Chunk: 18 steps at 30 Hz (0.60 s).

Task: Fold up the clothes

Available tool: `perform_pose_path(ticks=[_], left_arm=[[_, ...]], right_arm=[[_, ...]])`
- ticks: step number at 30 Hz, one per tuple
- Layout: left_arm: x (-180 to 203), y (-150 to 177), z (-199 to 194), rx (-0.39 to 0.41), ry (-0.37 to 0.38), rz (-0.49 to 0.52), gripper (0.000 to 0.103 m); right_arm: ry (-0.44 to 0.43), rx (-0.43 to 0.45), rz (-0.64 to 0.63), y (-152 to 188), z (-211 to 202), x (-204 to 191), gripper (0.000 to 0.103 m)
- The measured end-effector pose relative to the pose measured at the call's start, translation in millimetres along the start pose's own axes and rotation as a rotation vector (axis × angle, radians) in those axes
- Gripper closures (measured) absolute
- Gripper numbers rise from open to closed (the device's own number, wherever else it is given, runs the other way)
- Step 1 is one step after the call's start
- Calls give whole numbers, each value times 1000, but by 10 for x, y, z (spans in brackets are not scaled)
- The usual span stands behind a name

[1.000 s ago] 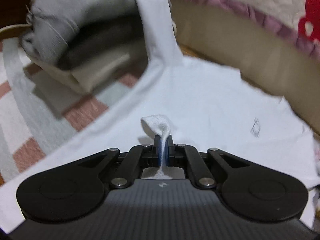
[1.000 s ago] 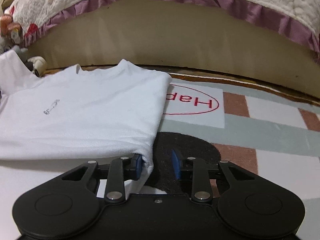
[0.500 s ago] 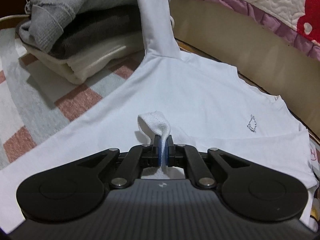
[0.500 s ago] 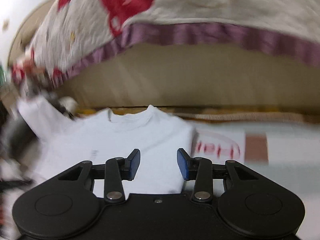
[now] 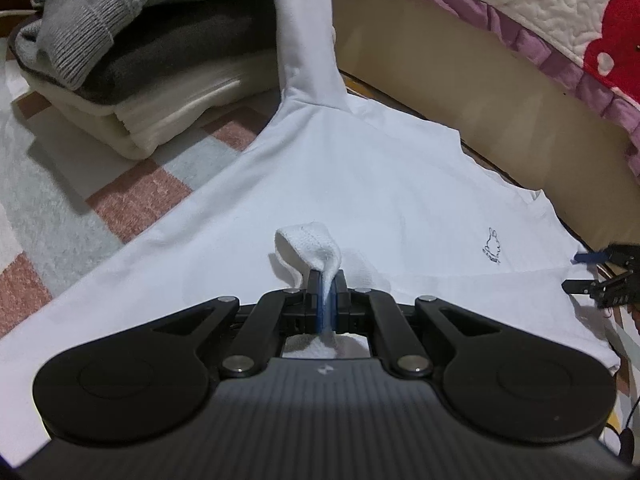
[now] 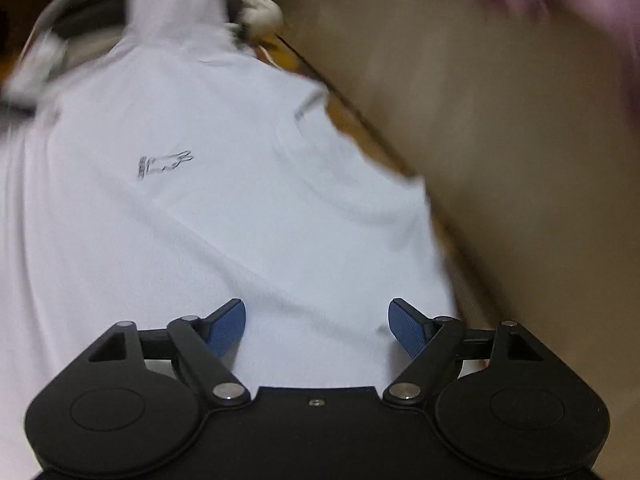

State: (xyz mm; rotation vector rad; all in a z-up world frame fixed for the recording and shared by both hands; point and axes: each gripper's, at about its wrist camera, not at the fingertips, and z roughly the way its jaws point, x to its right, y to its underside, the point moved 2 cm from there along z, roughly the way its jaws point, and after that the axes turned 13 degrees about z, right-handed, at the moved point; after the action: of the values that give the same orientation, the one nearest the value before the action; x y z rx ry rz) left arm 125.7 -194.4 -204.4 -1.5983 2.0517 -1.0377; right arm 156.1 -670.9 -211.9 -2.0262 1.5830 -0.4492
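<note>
A white shirt [image 5: 360, 184] lies spread flat on a checked rug [image 5: 132, 184], in front of a bed [image 5: 460, 68]. One sleeve [image 5: 304, 32] drapes up over a stack of folded clothes [image 5: 132, 52] at far left. The left gripper [image 5: 327, 292] is clamped on a pinch of the shirt's near hem. The right gripper [image 6: 318, 324] hovers over the shirt's right side; its jaws have just been opening, wide, with nothing between them. The cloth looks light, thin and limp, so it will likely sag and crease; edges and corners are the best holds. The right view is blurred. The shirt's near edge is hidden behind both grippers.
</note>
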Motion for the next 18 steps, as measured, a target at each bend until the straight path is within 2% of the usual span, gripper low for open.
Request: perform_pose_path(ticks=[2, 3, 4, 6, 10, 14, 17, 18], left_arm=[[-31, 19, 13, -5, -5, -7, 100], [-36, 20, 9, -5, -1, 1, 100], [-17, 7, -3, -4, 5, 26, 100], [62, -48, -50, 17, 4, 95, 100], [165, -271, -159, 103, 28, 122, 100], [303, -661, -245, 204, 16, 226, 100], [401, -975, -80, 244, 56, 280, 100], [445, -1064, 67, 231, 66, 299, 100]], right_arm=[[-57, -40, 95, -12, 34, 117, 21], [-73, -45, 108, -3, 34, 132, 25], [-88, -41, 107, 11, 13, 114, 53], [-132, -13, 210, 11, -56, 170, 100], [-93, 109, 245, 172, -263, 181, 101], [-63, 252, 346, 285, -469, 348, 101], [-41, 332, 446, 300, -545, 568, 101], [-35, 351, 485, 304, -552, 642, 101]])
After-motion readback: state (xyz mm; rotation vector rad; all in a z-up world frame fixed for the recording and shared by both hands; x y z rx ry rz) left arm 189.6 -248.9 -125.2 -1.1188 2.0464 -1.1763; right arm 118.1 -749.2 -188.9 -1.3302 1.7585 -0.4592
